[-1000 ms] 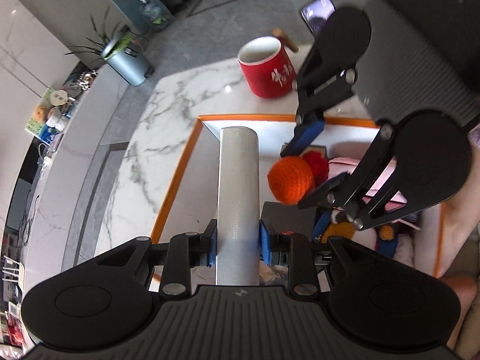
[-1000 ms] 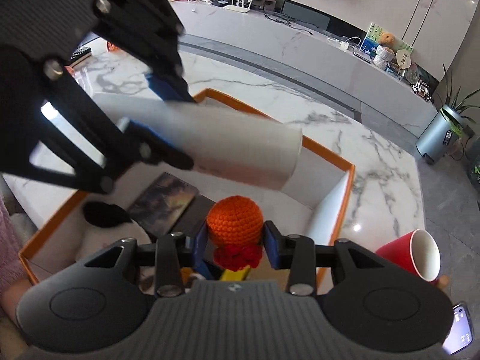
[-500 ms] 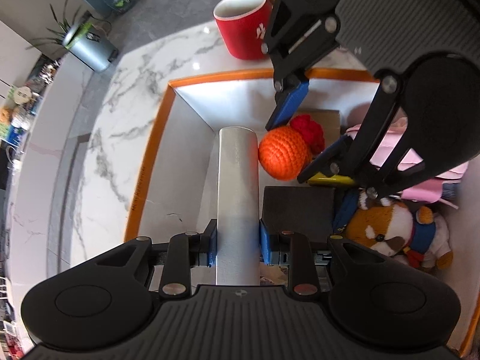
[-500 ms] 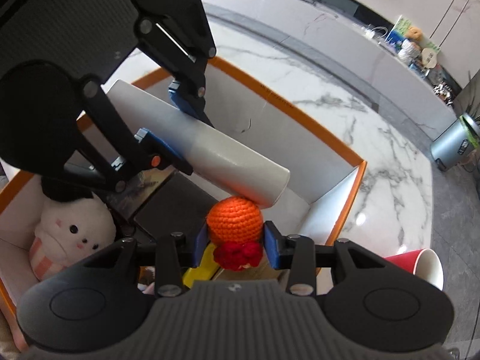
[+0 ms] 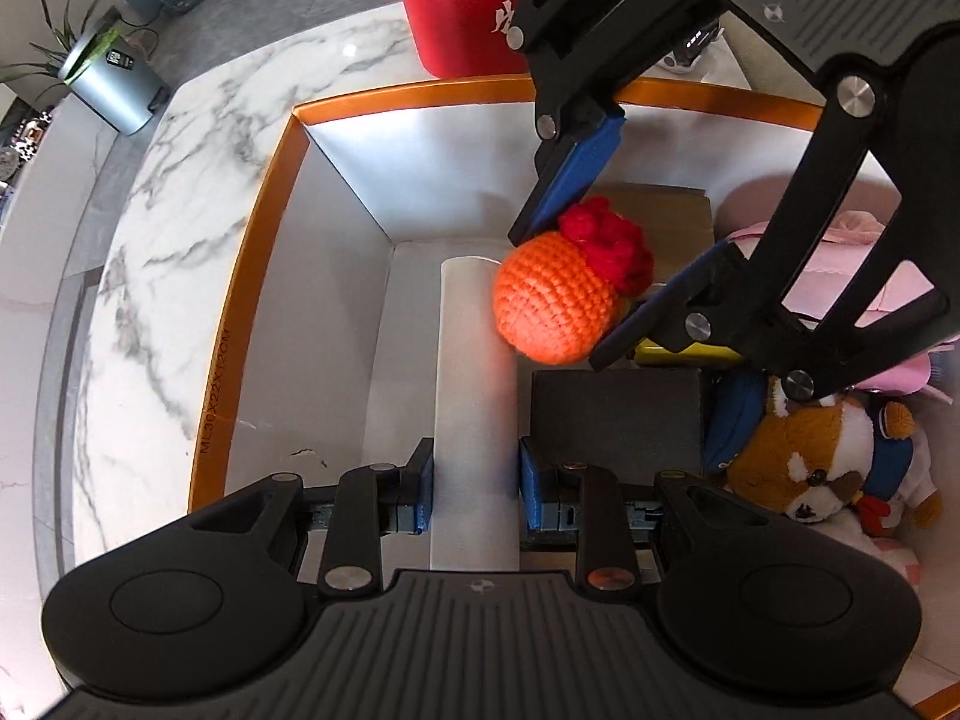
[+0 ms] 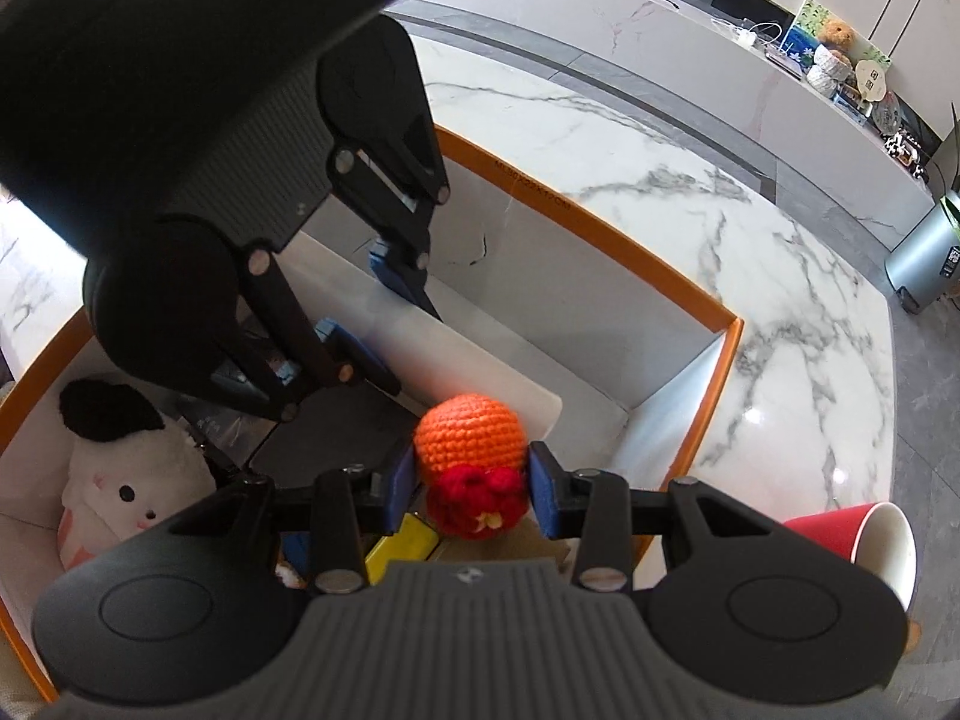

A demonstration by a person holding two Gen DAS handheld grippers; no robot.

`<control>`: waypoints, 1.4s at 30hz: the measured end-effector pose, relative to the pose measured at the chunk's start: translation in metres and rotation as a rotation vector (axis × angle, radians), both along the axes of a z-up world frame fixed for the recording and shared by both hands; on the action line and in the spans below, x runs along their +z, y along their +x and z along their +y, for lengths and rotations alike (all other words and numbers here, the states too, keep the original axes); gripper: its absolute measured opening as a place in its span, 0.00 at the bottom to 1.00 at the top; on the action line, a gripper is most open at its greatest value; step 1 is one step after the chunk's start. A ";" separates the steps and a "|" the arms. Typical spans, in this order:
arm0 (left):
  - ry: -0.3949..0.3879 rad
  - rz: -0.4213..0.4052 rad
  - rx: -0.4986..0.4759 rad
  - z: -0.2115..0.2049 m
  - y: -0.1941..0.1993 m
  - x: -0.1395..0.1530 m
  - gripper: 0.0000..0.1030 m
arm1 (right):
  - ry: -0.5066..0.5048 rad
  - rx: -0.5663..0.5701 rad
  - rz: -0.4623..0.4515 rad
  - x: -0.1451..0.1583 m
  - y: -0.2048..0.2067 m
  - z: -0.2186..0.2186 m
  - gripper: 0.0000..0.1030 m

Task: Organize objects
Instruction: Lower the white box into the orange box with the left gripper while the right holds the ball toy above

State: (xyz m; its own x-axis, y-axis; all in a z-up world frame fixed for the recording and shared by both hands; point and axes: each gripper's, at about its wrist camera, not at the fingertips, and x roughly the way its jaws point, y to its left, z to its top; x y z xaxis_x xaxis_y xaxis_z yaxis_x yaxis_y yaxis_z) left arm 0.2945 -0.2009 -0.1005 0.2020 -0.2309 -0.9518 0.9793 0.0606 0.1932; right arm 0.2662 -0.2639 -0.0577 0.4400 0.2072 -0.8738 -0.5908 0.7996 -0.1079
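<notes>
An orange-rimmed white box stands on the marble table. My left gripper is shut on a white cylinder that points down into the box, close along its left inner wall. Beside the cylinder's far end hangs an orange crochet ball with a red tuft, and my right gripper is shut on it. In the right wrist view the ball sits between the blue pads of the right gripper. Behind it lies the cylinder, held by the left gripper, inside the box.
The box also holds a dark flat case, a yellow item, a brown plush dog, a pink item and a white plush. A red cup stands just beyond the box. A grey bin is on the floor.
Both grippers have sunk into the box. The cylinder has tipped steeper and come down along the left wall; the ball has come lower beside its far end. Both grips are unchanged.
</notes>
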 end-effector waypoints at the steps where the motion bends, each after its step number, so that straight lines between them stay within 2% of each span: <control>1: -0.003 0.004 0.002 0.001 0.001 0.000 0.32 | 0.002 -0.002 0.002 0.000 0.001 0.000 0.41; 5: -0.014 -0.038 0.010 0.004 0.003 -0.001 0.39 | 0.006 -0.016 0.005 0.000 0.004 0.002 0.41; 10: -0.043 -0.101 0.045 0.014 0.005 0.010 0.39 | 0.008 -0.025 0.007 -0.001 0.006 0.004 0.41; 14: -0.026 -0.153 0.043 0.021 -0.002 0.015 0.25 | 0.010 -0.031 0.009 -0.001 0.010 0.004 0.41; 16: -0.001 -0.171 0.048 0.022 -0.004 0.012 0.25 | 0.008 -0.035 0.009 -0.001 0.013 0.004 0.41; 21: 0.019 -0.146 0.060 0.022 -0.011 0.003 0.25 | -0.010 -0.049 0.005 0.001 0.020 0.002 0.41; 29: 0.025 -0.136 0.114 0.026 -0.013 -0.004 0.28 | -0.074 -0.075 -0.027 0.004 0.036 -0.005 0.41; 31: 0.032 -0.155 0.116 0.026 -0.013 -0.006 0.29 | -0.087 -0.059 -0.030 0.002 0.039 -0.002 0.41; 34: 0.045 -0.191 0.148 0.028 -0.010 -0.008 0.29 | -0.161 -0.013 -0.055 -0.003 0.038 0.008 0.41; 39: 0.061 -0.259 0.197 0.036 -0.004 -0.012 0.29 | -0.249 0.059 -0.042 -0.010 0.038 0.018 0.41; 42: 0.014 -0.201 0.206 0.040 -0.006 -0.006 0.29 | -0.301 0.085 -0.045 -0.012 0.038 0.022 0.41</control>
